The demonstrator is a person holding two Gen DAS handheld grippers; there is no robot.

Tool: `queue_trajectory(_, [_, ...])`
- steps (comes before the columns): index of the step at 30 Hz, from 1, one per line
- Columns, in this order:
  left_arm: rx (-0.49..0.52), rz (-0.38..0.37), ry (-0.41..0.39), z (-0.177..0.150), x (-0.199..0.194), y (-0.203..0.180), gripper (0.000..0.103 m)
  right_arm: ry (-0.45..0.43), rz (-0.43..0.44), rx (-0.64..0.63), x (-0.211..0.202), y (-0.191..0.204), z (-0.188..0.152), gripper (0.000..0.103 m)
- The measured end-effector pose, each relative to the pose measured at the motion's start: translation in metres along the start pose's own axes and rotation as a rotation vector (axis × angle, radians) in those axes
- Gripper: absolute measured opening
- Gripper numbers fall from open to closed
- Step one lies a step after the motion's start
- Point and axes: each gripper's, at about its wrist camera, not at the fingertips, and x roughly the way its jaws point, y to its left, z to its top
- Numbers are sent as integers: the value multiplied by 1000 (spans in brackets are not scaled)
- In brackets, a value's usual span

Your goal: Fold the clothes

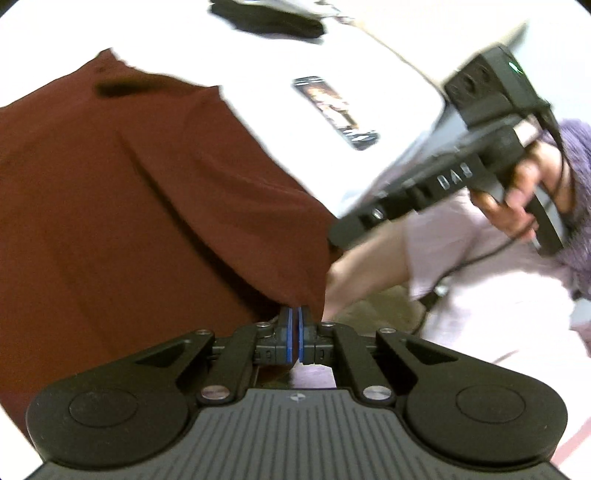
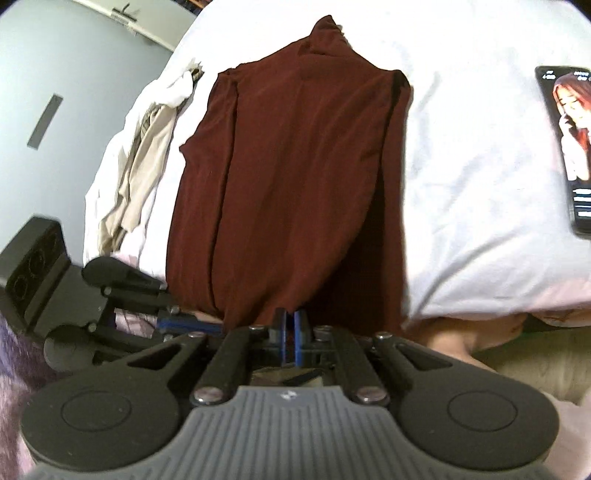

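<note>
A dark red garment (image 2: 295, 177) lies lengthwise on the white bed (image 2: 472, 177), its near hem hanging over the bed's front edge. It fills the left of the left wrist view (image 1: 129, 203). My left gripper (image 1: 294, 317) is shut on the garment's near hem. My right gripper (image 2: 290, 317) is shut on the same hem, further right. The right gripper's body shows in the left wrist view (image 1: 443, 181); the left gripper shows at lower left in the right wrist view (image 2: 122, 295).
A phone (image 2: 569, 147) with a lit screen lies on the bed right of the garment, also in the left wrist view (image 1: 336, 110). White and beige clothes (image 2: 147, 155) lie at the bed's left edge. A black garment (image 1: 266, 18) lies at the far side.
</note>
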Motion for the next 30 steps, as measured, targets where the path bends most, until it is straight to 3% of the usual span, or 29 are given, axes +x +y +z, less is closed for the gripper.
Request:
queue_trajectory(5, [53,-26,60,6,13,-12,1,42,-65,5,3,-19,-10,3])
queue_trajectory(10, [108,-30,164,12,27,-14,2,83,-69,40,13,-38,-16,3])
queue_trajectory(13, [140,0,185,27,23,-8,19,98,-77,40,16,-44,-17,7])
queue_trajectory(16, [167,58,158,52,16,3,21,79,-79,38,15,-49,-15,11])
queue_trajectory(18, [168,101,124,73,15,12,23,55,-80,35,14,-52,-13,25])
queue_trajectory(19, [165,120,110,85,16,15,23,45,-84,30,17,-52,-12,27])
queue_trajectory(25, [132,194,57,151,40,33,28,18,-74,-9,36,-56,-9,27])
queue_trajectory(30, [94,247,73,187,75,47,32,20,-75,-35,46,-60,-8,25])
